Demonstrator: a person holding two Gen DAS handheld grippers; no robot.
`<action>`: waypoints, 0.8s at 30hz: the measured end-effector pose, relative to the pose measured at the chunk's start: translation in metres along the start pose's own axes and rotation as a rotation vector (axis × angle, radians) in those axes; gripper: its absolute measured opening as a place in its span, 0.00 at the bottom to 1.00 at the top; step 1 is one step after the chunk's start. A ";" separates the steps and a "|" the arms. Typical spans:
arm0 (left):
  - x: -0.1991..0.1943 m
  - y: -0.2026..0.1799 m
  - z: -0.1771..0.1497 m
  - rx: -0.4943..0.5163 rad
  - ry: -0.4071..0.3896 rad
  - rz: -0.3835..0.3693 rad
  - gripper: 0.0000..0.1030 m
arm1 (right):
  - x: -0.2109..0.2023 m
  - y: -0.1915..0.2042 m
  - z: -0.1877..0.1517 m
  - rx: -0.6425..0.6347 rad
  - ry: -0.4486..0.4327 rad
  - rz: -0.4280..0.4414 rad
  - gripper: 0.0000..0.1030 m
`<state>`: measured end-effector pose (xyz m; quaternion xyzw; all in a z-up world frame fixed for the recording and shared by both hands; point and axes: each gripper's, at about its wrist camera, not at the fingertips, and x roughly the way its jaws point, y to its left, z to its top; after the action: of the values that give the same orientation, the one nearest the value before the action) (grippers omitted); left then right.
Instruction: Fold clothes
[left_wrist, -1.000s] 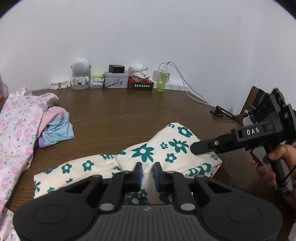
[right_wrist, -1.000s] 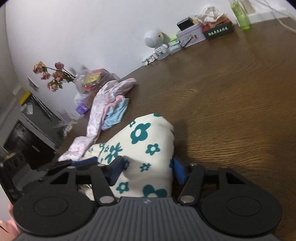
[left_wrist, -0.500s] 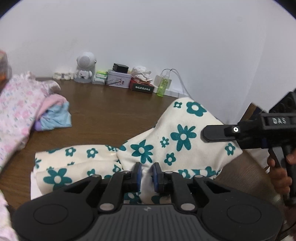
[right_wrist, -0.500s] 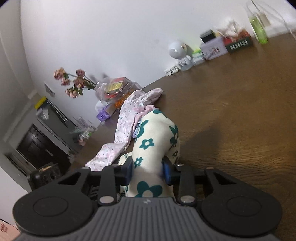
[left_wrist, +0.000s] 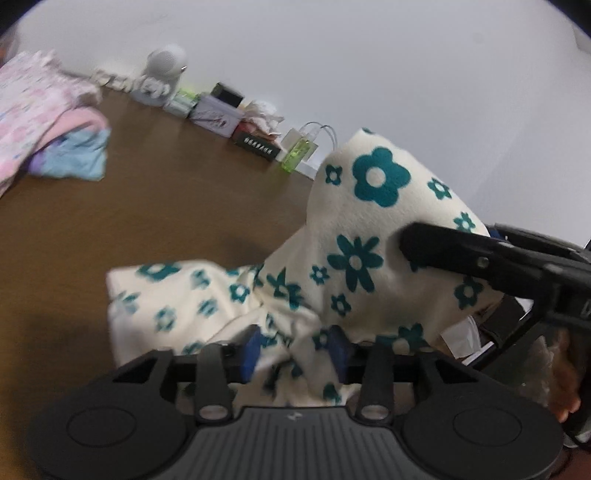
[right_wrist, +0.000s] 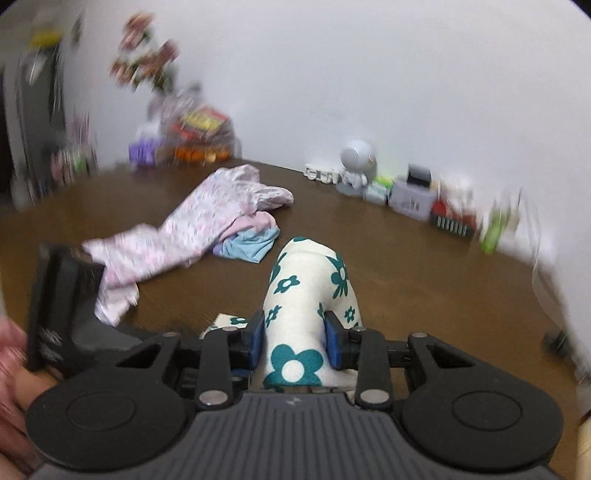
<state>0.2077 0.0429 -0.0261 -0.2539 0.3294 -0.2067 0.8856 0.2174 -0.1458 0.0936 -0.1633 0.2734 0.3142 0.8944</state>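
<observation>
A cream fleece garment printed with teal flowers (left_wrist: 362, 236) is the piece in hand, and both grippers have it. The left gripper (left_wrist: 295, 349) has its blue-padded jaws part closed on a bunched fold at 6 o'clock in the left wrist view, cloth filling the gap between the pads. The right gripper (right_wrist: 295, 341) clamps another fold at 6 o'clock in its own view, and from there the fabric rises as a rounded hump toward 12 o'clock. Seen from the left wrist, the right-held end stands lifted off the brown wooden table (left_wrist: 166, 206) at about 2 o'clock, while the other part of the garment lies flat on the wood toward 9 o'clock, its long axis running roughly from 9 to 3 o'clock. So the lifted end sits on the right side, and the flat part it could be laid over lies leftward, nearer the left gripper; my judgement is that any fold turns on carrying that raised end across toward 9 o'clock. A heap of pink floral and pale blue clothes (right_wrist: 207, 229) lies well apart at 10 o'clock in the right wrist view.
</observation>
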 end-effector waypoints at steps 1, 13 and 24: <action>-0.010 0.005 -0.002 -0.016 -0.006 -0.007 0.41 | 0.002 0.013 0.001 -0.041 0.003 -0.013 0.31; -0.134 0.053 -0.006 -0.083 -0.216 0.087 0.49 | 0.034 0.093 -0.025 -0.210 0.043 -0.004 0.35; -0.123 0.042 -0.008 -0.063 -0.195 0.071 0.50 | 0.022 0.109 -0.037 -0.141 0.004 0.142 0.58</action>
<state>0.1247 0.1387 0.0034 -0.2888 0.2570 -0.1391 0.9117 0.1464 -0.0706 0.0384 -0.2067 0.2633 0.3950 0.8555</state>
